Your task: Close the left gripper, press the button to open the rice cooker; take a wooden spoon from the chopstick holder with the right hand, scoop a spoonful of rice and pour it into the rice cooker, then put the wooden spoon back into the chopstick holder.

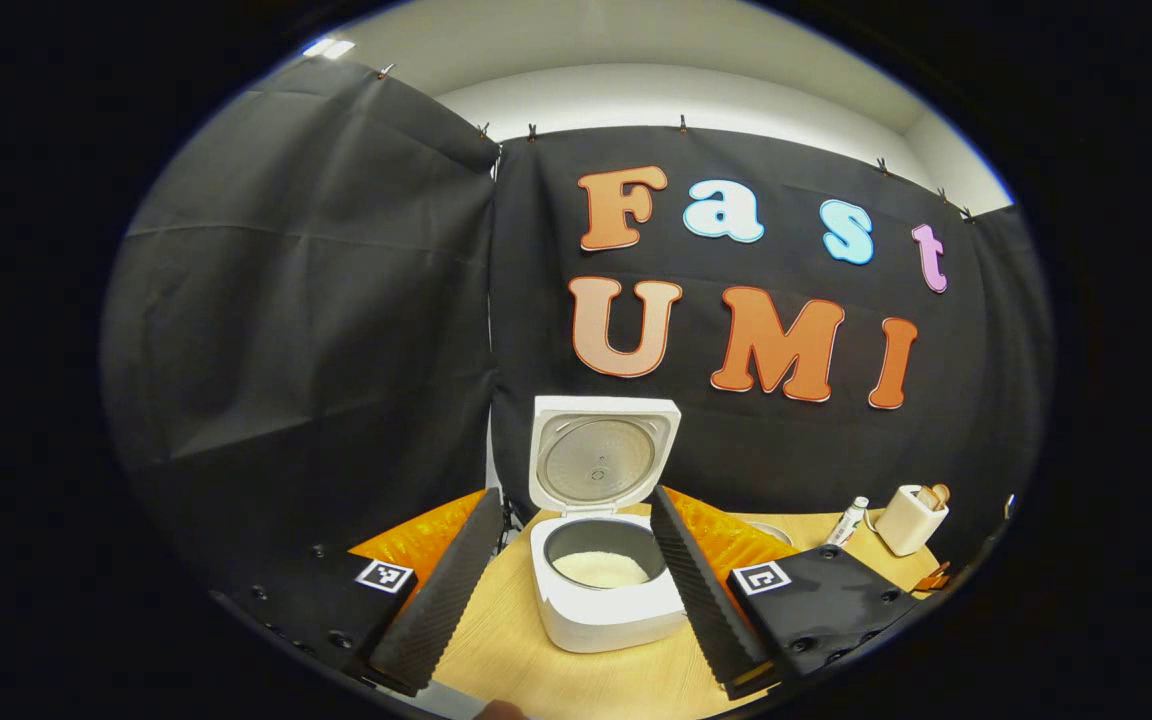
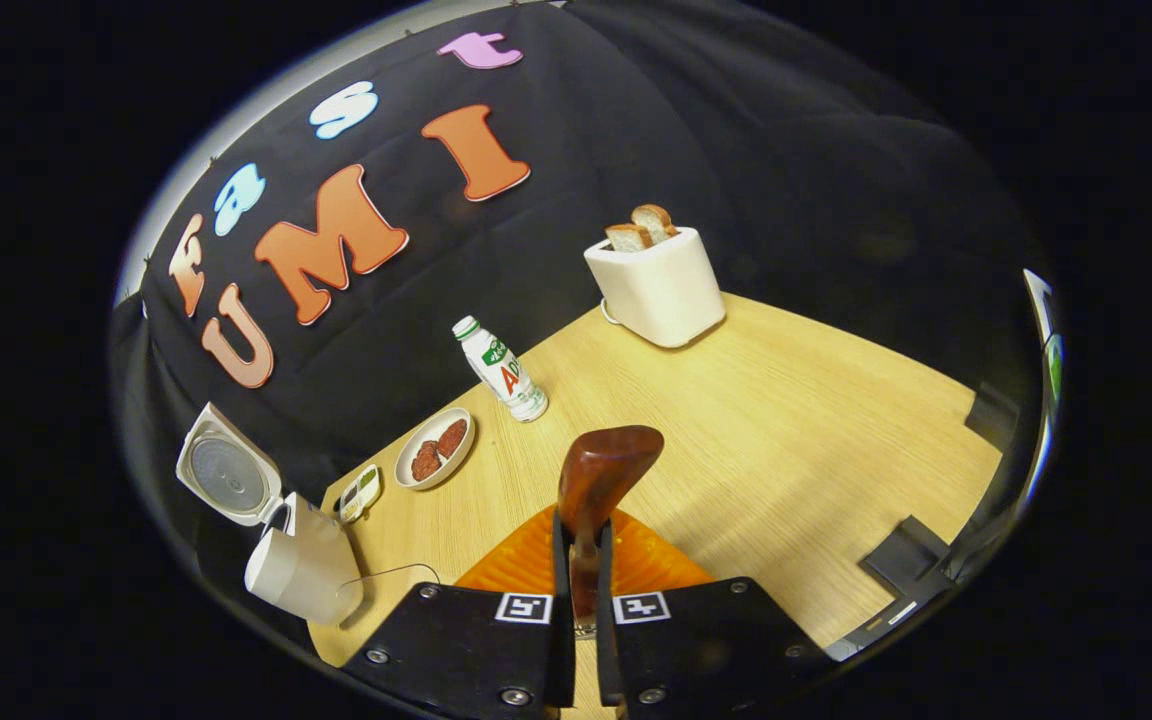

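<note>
**Hand-held gripper clamped on the spoon**

Your right hand-held gripper pinched the spoon above the worktop. Your left hand-held gripper stood spread wide before the open cooker, rice lying inside its pot.

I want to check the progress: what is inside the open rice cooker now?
White rice lies at the bottom of the rice cooker pot. The front wall hides the nearest part of the pot floor.
</note>
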Demonstrator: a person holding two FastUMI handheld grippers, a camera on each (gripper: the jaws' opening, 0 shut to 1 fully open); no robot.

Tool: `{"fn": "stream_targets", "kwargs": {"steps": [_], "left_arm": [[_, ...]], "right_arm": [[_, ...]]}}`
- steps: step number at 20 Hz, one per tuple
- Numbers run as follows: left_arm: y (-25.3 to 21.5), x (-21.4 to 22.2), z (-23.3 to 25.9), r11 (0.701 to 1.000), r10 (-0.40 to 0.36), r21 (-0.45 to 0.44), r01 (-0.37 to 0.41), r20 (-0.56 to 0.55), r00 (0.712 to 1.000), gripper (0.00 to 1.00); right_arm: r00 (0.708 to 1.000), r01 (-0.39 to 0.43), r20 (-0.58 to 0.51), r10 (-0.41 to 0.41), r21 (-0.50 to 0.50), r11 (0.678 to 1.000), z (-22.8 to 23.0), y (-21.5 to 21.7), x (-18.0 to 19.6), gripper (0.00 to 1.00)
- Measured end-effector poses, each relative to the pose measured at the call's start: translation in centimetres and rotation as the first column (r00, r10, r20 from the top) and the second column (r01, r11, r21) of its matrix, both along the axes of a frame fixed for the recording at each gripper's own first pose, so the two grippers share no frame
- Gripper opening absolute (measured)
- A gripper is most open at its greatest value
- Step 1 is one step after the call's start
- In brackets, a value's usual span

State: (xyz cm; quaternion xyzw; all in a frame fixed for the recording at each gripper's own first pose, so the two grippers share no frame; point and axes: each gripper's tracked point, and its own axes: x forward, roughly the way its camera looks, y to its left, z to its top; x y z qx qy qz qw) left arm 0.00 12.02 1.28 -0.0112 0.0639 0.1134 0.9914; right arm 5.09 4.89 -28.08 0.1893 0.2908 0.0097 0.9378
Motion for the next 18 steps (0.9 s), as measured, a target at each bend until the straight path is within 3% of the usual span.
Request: {"fn": "stream_targets", "kwargs": {"steps": [9,18], "left_arm": [[-0.7,-0.2,0.9,0.999,-0.033,-0.005,0.033,0.024,0.999,1.00],[-0.8,-0.1,0.4,0.998,-0.056,0.003,0.056,0.017,0.998,1.00]], "right_arm": [[0.992,-0.034,0.115,0.050,-0.141,0.989,7.0,0.8,-1.3,0.08],[0.951,-0.170,0.212,0.226,-0.251,0.953,12.5,7.3,-3.3,0.08]]}}
